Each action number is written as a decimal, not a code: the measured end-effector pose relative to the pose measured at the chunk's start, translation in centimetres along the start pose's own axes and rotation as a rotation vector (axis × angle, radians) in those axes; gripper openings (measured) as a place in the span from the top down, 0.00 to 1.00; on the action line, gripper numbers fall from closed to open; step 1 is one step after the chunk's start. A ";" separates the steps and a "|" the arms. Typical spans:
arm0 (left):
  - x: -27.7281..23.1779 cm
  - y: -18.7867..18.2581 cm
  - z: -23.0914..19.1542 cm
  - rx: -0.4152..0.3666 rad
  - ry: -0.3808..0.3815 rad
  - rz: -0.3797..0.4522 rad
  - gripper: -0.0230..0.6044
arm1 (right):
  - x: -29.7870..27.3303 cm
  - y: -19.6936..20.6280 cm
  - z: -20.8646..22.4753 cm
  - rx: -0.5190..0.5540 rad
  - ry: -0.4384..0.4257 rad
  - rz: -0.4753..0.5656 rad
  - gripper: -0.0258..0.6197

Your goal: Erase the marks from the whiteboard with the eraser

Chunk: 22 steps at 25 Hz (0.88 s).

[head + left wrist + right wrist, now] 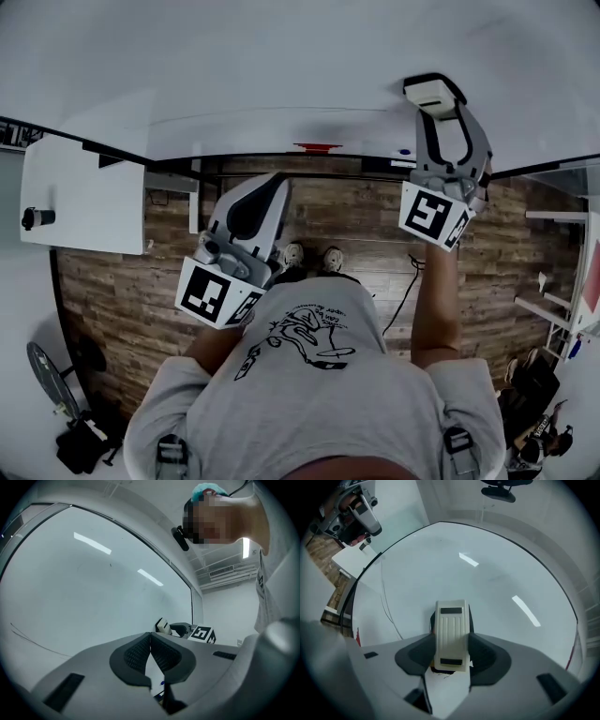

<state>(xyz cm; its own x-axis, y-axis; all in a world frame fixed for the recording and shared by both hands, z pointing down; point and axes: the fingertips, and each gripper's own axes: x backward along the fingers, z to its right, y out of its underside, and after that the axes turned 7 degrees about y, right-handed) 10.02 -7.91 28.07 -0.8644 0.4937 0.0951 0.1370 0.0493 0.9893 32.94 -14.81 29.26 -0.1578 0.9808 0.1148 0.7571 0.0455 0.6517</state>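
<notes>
R gripper point(451, 645): jaws clamped on eraser point(451, 634) by its long sides, ribbed back toward cam, so the felt face points at the whiteboard point(497, 588). Eraser looks flat on the board; contact probable, not confirmed. Head view: R arm raised, approx 1 o'clock. Thin dark line point(388, 609) at 9 o'clock of eraser, unwiped. Small dark scribble shows just below eraser, 6 o'clock. L gripper point(150, 654): jaws closed together, nothing betw. them, held low at 9 o'clock off the board. Judged idle, out of the wipe path.
</notes>
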 end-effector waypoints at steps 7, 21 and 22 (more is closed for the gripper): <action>0.0 1.4 -1.0 0.019 -0.013 -0.023 0.93 | -0.1 0.1 -0.1 -0.019 0.029 0.007 0.61; 1.1 3.0 -2.8 0.046 -0.033 -0.049 0.93 | 0.0 1.1 -5.9 -0.015 0.009 0.003 0.61; 1.3 3.1 -2.8 0.046 -0.035 -0.051 0.93 | 0.0 1.2 -6.3 -0.018 0.010 0.003 0.61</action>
<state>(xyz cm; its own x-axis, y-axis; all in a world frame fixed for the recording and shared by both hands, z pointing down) 7.98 -9.61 31.56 -0.8536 0.5194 0.0399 0.1161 0.1150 0.9866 29.81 -15.95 34.77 -0.1619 0.9790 0.1239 0.7462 0.0393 0.6645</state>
